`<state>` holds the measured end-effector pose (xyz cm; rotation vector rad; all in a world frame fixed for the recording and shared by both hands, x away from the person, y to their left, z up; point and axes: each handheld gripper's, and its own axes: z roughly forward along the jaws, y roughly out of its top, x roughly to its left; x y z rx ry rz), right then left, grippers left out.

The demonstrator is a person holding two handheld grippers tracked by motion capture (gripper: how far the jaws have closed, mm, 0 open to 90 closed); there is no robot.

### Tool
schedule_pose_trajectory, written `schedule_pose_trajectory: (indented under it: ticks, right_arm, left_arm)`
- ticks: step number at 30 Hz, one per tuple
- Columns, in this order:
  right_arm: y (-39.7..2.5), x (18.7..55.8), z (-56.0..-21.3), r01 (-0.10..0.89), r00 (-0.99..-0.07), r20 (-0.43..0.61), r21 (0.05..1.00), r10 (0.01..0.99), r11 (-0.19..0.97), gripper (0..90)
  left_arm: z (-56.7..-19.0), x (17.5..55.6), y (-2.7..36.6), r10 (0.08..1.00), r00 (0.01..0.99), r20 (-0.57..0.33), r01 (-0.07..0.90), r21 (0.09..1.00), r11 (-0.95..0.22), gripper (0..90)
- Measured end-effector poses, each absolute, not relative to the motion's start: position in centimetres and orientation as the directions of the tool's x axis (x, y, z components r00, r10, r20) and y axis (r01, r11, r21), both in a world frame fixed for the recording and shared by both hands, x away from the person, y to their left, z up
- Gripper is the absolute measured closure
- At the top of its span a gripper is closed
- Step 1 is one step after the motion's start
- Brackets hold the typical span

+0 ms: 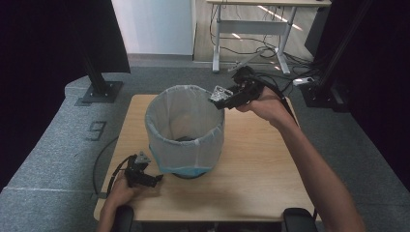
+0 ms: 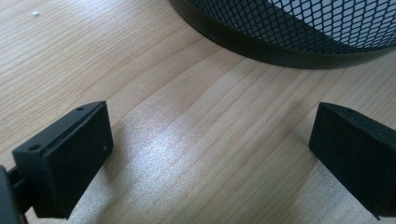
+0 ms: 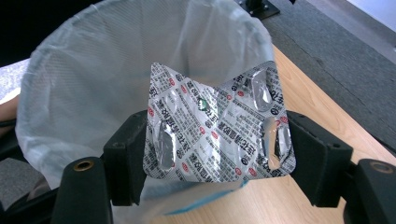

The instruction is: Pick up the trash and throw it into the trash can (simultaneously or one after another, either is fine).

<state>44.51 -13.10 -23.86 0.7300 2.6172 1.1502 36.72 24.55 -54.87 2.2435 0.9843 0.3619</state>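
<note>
The right hand-held gripper (image 1: 223,98) hovers at the far right rim of the lined waste bin (image 1: 185,130), which stands near the middle of the tabletop (image 1: 261,164). Its jaws pinch a crumpled foil blister pack (image 3: 219,126) by its two side edges, bowing it slightly, so the pack hangs over the bin's mouth, apparently placed so that a simple release would drop it inside (the white liner (image 3: 93,79) is folded over the rim and should catch it). The left hand-held gripper (image 1: 153,180) rests low near the tabletop's near left corner, jaws spread wide on nothing, just beside the bin's black mesh base (image 2: 289,42), likely parked clear of the drop.
</note>
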Motion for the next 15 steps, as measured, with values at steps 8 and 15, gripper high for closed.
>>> schedule_pose_trajectory:
  ticks: [8, 15]
  right_arm:
    - [-10.6, 44.4, -24.0, 0.332, -0.882, 0.011, 0.724, 0.471, 0.604, 28.8]
    - [-8.2, 44.5, -24.7, 0.308, -0.902, 0.009, 0.714, 0.431, 0.629, 28.7]
  left_arm:
    - [-54.9, 36.7, 24.6, 0.733, 0.680, -0.009, 0.553, 0.663, -0.504, 0.0]
    - [-54.9, 36.7, 24.6, 0.733, 0.680, -0.009, 0.553, 0.663, -0.505, 0.0]
